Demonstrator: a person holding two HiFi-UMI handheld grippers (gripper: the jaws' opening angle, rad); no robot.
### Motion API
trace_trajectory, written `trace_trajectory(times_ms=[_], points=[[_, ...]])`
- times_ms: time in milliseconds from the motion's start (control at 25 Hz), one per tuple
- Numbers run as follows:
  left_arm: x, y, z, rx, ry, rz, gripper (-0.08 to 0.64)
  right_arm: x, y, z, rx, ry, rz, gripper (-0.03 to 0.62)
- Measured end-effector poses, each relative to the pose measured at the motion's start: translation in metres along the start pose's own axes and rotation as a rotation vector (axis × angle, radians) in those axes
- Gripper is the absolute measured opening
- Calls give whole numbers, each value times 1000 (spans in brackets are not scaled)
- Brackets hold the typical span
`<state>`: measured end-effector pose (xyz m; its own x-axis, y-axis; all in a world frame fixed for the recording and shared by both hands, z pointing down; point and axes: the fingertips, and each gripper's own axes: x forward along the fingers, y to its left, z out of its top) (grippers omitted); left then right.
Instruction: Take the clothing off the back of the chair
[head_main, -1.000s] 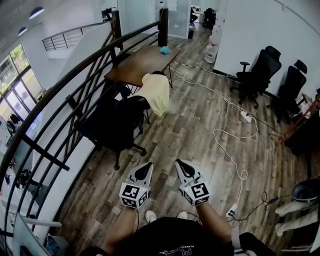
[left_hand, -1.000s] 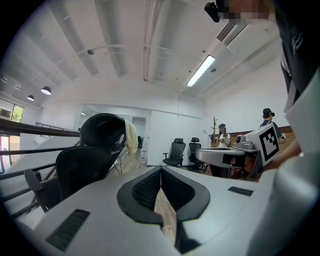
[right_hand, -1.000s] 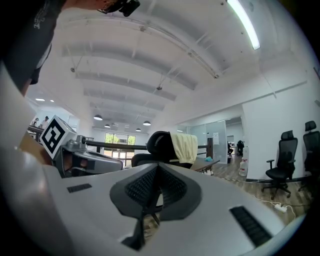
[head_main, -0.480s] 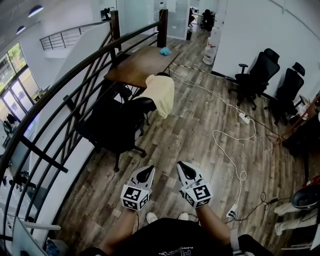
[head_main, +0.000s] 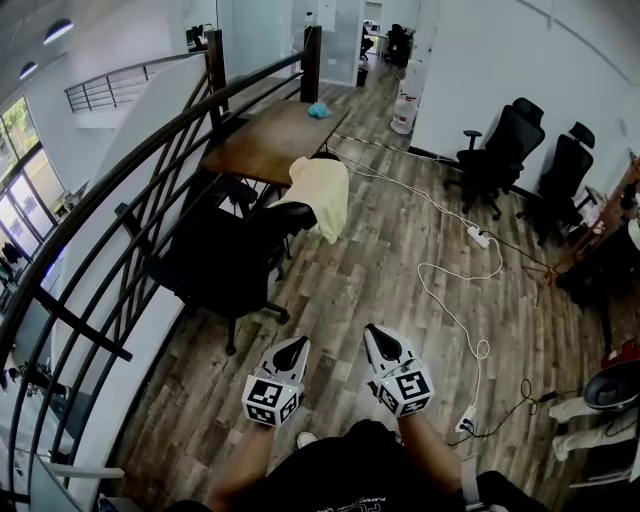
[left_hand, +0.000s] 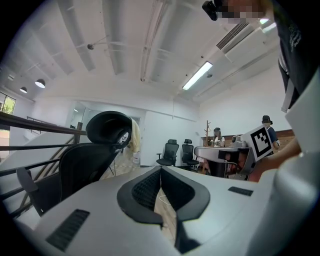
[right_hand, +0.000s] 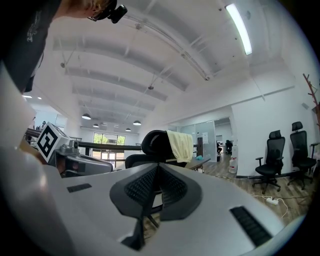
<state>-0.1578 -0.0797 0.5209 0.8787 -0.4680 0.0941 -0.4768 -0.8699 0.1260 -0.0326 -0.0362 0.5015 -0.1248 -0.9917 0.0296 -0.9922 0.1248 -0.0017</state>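
Head view: left tongs (head_main: 291, 348) and right tongs (head_main: 379, 339) held side by side low in front of the person, both pointing roughly level toward the black chair (head_main: 225, 265). Both are well apart from it, with bare wooden floor (head_main: 340, 290) between.

Left tongs: closed, pads meeting at the tip, nothing between them. Right tongs: closed too, empty.

Clothing (head_main: 321, 192): pale yellow, draped over the top of the chair back and hanging down its far side. Not taken off yet. In the right gripper view it shows as a yellow drape over the headrest, just above the tongs' tip. In the left gripper view only a thin strip of it shows behind the headrest.

Chair stands near the brown desk (head_main: 262, 140), beside the dark railing (head_main: 110, 215). A small blue thing (head_main: 318, 110) lies on the desk's far end; what it is I cannot tell.

White cable (head_main: 452, 292) snakes over the floor at right. Two more black office chairs (head_main: 497, 153) stand by the white wall
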Motion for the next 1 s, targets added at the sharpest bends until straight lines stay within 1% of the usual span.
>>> trace_trajectory(times_ms=[120, 280, 480, 840, 1000], points=[[2, 1, 3, 0, -3, -8, 12, 1, 2, -3, -6, 11, 1, 20], [9, 6, 4, 13, -6, 0, 12, 8, -2, 0, -72, 7, -13, 20], [25, 10, 8, 9, -14, 27, 12, 19, -17, 8, -79, -13, 4, 21], [68, 14, 19, 18, -7, 75, 12, 46, -52, 17, -84, -27, 69, 21], [90, 20, 18, 1, 0, 97, 12, 63, -61, 18, -109, -27, 125, 21]])
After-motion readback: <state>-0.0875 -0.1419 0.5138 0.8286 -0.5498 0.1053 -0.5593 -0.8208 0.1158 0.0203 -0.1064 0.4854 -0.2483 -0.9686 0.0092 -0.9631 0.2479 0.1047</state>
